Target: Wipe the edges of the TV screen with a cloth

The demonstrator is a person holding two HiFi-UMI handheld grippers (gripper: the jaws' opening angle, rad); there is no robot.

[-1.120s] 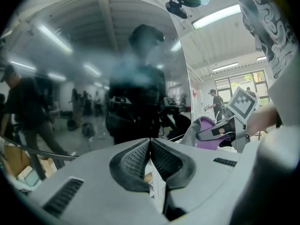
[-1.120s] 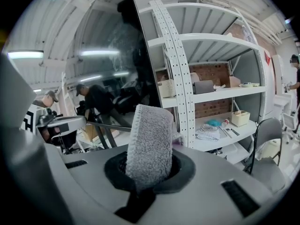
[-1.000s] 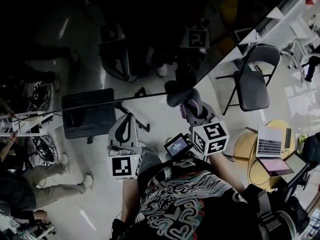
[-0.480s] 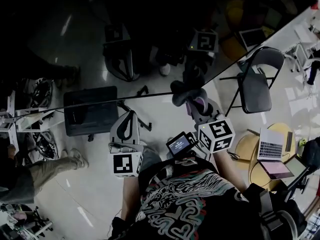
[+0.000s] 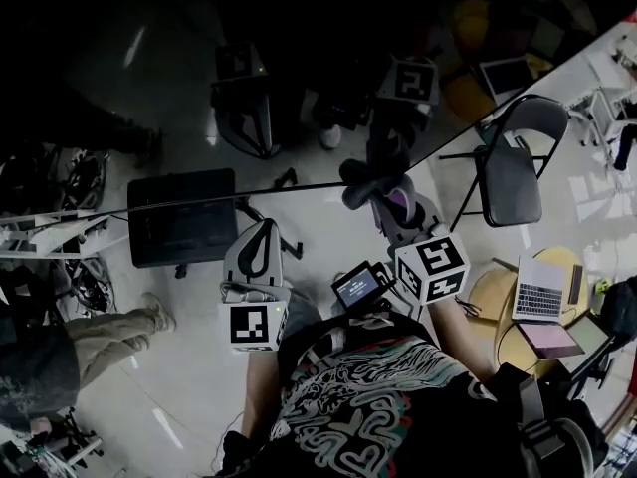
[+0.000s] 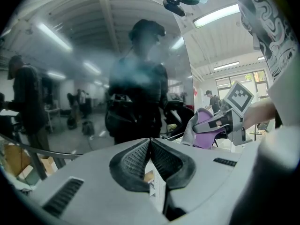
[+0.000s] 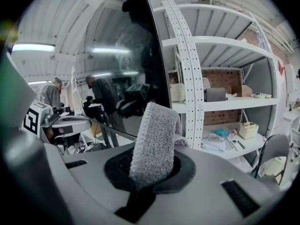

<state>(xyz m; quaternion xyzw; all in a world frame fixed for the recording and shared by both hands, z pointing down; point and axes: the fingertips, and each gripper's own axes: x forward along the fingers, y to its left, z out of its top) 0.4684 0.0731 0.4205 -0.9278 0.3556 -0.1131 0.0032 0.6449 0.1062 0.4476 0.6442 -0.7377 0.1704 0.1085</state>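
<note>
Okay, hidden: the top of the TV screen (image 5: pixel 199 68) runs out of the head view; that view is dim and the glass is mostly reflections.
Unclear: whether the cloth (image 7: pixel 154 139) actually touches the screen edge; it sits right at it, but contact is not readable.
Cut off: the person's arms are partly behind the marker cubes; the torso fills the bottom of the head view.
Right gripper (image 7: pixel 151 165): jaws clamped on the cloth, a grey fuzzy fold sticking up between the pads, held at the screen's edge.
Left gripper (image 6: pixel 150 146): jaws pressed together, nothing between them, aimed at the glass, apart from the cloth.
Surface: dark glossy screen that mirrors a standing figure and both grippers.
Floor (image 5: pixel 189 366): pale and shiny, with light streaks.
Room: white shelving (image 7: pixel 187 78) just beside the screen, holding boxes and small items; folding chair (image 5: pixel 503 172) near; laptop (image 5: pixel 537 287) open on a round table (image 5: pixel 485 292); someone's leg (image 5: pixel 100 332) at left.
</note>
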